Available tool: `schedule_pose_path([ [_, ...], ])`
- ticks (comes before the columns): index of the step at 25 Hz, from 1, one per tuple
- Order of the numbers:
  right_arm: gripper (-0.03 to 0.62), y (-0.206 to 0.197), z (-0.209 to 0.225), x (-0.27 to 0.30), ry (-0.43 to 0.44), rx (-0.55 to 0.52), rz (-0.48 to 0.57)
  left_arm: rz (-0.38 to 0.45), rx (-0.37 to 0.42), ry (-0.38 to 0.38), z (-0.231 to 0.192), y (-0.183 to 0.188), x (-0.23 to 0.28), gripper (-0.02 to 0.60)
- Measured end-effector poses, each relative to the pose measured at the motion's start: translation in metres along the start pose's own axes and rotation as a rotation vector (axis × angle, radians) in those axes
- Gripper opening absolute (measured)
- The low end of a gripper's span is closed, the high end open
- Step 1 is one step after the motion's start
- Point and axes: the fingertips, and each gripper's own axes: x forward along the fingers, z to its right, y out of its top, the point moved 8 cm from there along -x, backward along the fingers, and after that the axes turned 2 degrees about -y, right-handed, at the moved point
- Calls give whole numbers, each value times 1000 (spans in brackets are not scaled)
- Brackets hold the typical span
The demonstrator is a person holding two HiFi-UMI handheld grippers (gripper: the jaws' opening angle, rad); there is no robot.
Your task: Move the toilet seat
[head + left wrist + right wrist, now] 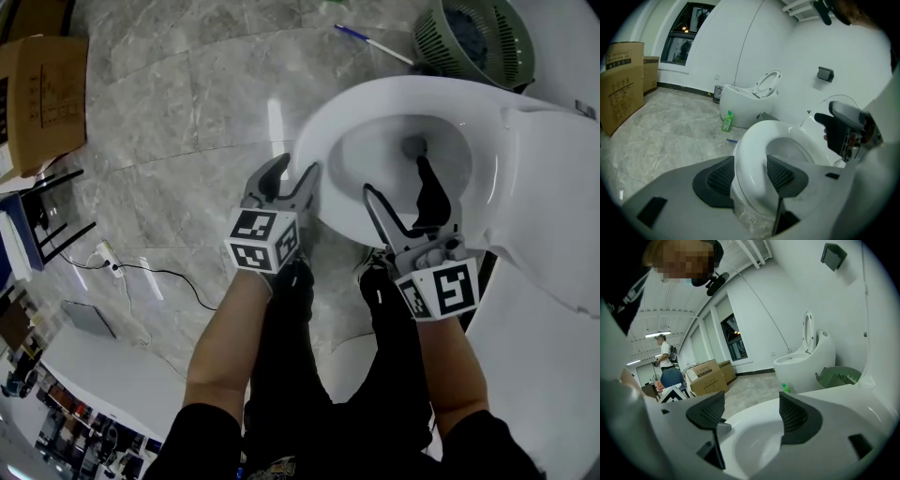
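Note:
The white toilet seat (319, 122) lies down on the bowl, with the lid (553, 187) raised at the right. My left gripper (297, 167) is at the seat's front-left edge. In the left gripper view the seat's front (750, 140) fills the gap just ahead of the open left gripper (749, 173), and I see no pad pressing on it. My right gripper (394, 173) hangs over the bowl's opening with its jaws apart. In the right gripper view only the bowl's inside (754, 441) shows below the empty right gripper (752, 416).
A green basket (478, 37) and a blue-white pen (375, 42) lie beyond the toilet. A cardboard box (42, 98), a black rack (47, 216) and a floor cable (141, 272) are at the left. A second toilet (745, 105) and a green bottle (727, 122) stand farther off.

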Motion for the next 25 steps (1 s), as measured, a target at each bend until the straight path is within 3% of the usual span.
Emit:
schedule_pose_path([
  [10, 371, -10, -8, 6, 2, 31, -11, -1, -37, -18, -2, -2, 3, 196],
  [25, 379, 13, -26, -19, 28, 36, -5, 14, -72, -23, 15, 23, -24, 173],
])
